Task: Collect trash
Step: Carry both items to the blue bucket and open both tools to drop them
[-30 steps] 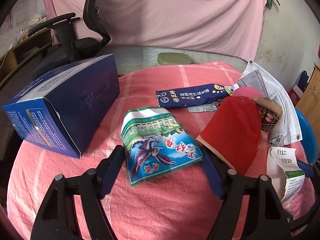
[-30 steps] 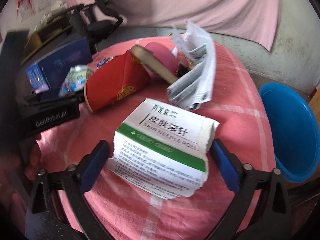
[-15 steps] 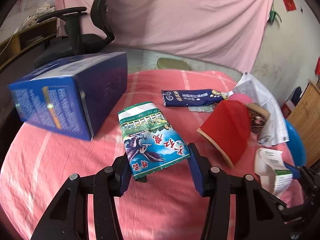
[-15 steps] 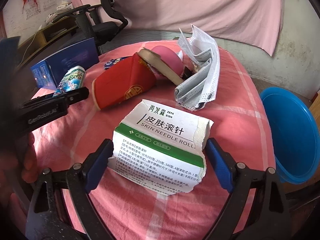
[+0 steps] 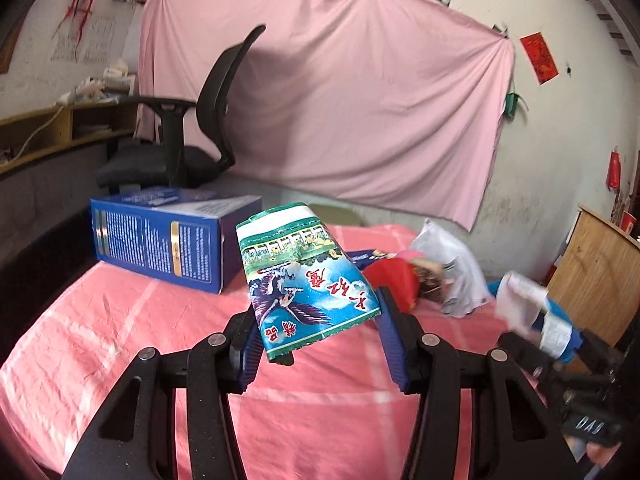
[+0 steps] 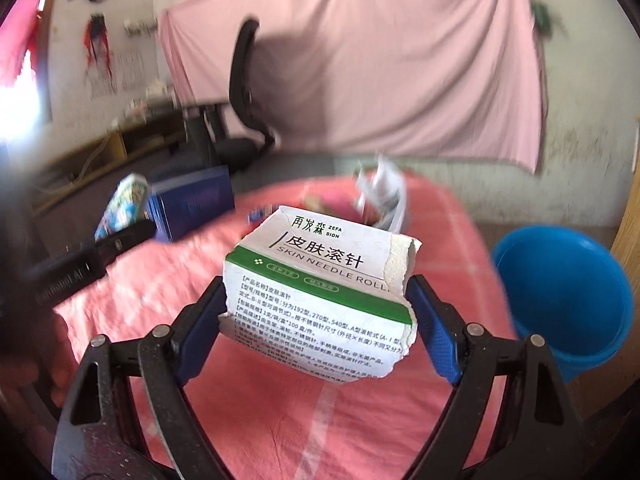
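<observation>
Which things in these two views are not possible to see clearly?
- Red item, left view: packet covers its near part.
- Bucket, right view: base cut off behind the right gripper.
- Blue box, right view: print blurred.

The blue basin (image 6: 568, 300) is cut off at right; the shelf (image 6: 120, 148) is blurred.

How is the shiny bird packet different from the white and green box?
The bird packet is a flat, glossy pouch, blue and green with a bird picture; the white and green box is plain printed cardboard. The packet's edges look whole, while the box is torn along its right edge and bottom. The left hand-held gripper holds the packet; the right hand-held gripper holds the box. Both are lifted off the pink cloth.
</observation>
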`<state>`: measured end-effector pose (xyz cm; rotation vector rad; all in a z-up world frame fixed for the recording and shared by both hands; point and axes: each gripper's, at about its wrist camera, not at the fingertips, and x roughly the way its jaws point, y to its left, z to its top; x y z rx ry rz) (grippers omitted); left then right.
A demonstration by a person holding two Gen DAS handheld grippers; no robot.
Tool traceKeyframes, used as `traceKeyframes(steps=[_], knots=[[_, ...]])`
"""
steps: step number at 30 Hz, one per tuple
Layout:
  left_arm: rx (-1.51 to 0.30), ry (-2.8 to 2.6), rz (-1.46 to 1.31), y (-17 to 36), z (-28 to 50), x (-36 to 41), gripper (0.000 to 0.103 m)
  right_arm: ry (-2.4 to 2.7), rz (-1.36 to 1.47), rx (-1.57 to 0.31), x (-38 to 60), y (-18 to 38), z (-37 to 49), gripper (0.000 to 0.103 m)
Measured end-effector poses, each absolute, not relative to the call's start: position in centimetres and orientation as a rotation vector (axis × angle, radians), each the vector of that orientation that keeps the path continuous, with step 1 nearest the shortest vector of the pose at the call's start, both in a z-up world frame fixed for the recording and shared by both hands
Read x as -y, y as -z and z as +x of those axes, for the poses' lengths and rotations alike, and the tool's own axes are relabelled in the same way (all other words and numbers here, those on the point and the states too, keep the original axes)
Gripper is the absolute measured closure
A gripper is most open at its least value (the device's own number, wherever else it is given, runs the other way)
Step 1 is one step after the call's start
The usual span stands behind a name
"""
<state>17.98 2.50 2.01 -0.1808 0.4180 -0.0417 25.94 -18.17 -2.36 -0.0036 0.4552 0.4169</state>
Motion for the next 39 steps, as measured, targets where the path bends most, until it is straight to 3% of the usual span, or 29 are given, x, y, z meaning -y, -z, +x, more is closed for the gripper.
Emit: traceKeyframes(steps=[7, 14, 19, 28, 39], knots=[[-0.282, 0.073, -0.138, -5.4, 16.4, 1.2, 0.057, -0.330, 0.052, -0.188, 23.1, -2.7, 24.0, 0.000], [-0.174, 0.163, -0.112, -9.7, 18.7, 6.4, 0.056, -0.229, 0.059, -0.064, 27.8, -6.8, 26.8, 0.000], [-0.163, 0.243, -0.088, -11.3, 22.1, 10.8, 0.054, -0.158, 0.062, -0.012, 31.1, -6.8, 27.5, 0.000], [-0.316, 0.377, -0.033, -8.5, 29.7, 20.1, 0.054, -0.035, 0.197, -0.143, 40.1, -3.0, 29.1, 0.000], [-0.671, 0.467, -0.015, -2.8, 36.6, 26.3, 0.054, 0.032, 0.340, -0.354, 45.8, 2.5, 32.5, 0.000]])
